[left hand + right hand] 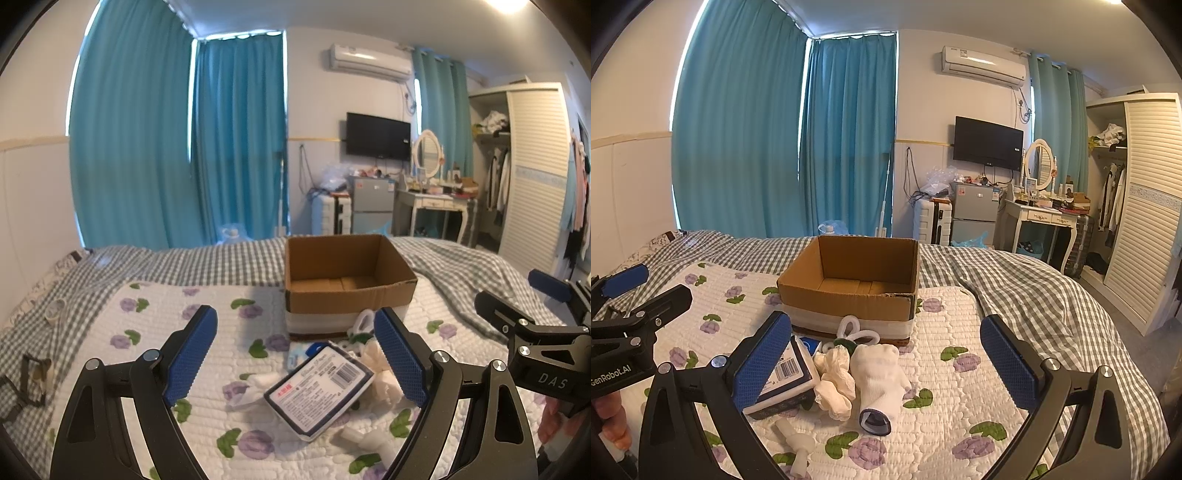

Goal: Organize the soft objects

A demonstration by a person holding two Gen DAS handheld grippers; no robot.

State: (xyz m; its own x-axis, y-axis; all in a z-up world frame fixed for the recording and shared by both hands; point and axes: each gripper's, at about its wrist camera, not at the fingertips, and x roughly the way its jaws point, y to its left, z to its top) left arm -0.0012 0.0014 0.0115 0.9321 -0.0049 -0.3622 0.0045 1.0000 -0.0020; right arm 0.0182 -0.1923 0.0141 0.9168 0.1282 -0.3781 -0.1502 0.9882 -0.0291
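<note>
Both claws spread wide; white sock lies between right claw fingers.

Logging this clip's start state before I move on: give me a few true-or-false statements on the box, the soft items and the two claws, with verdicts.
1. The cardboard box holds several socks. False: its visible inside is bare cardboard.
2. Both claws are open and hold nothing. True: the left claw and right claw show wide gaps between their blue pads.
3. The white sock lies on the floral quilt, in front of the box. True.
4. The blue-edged packet stands upright inside the box. False: it lies on the quilt among the soft items.
5. The cream lace piece lies between the packet and the white sock. True.
</note>
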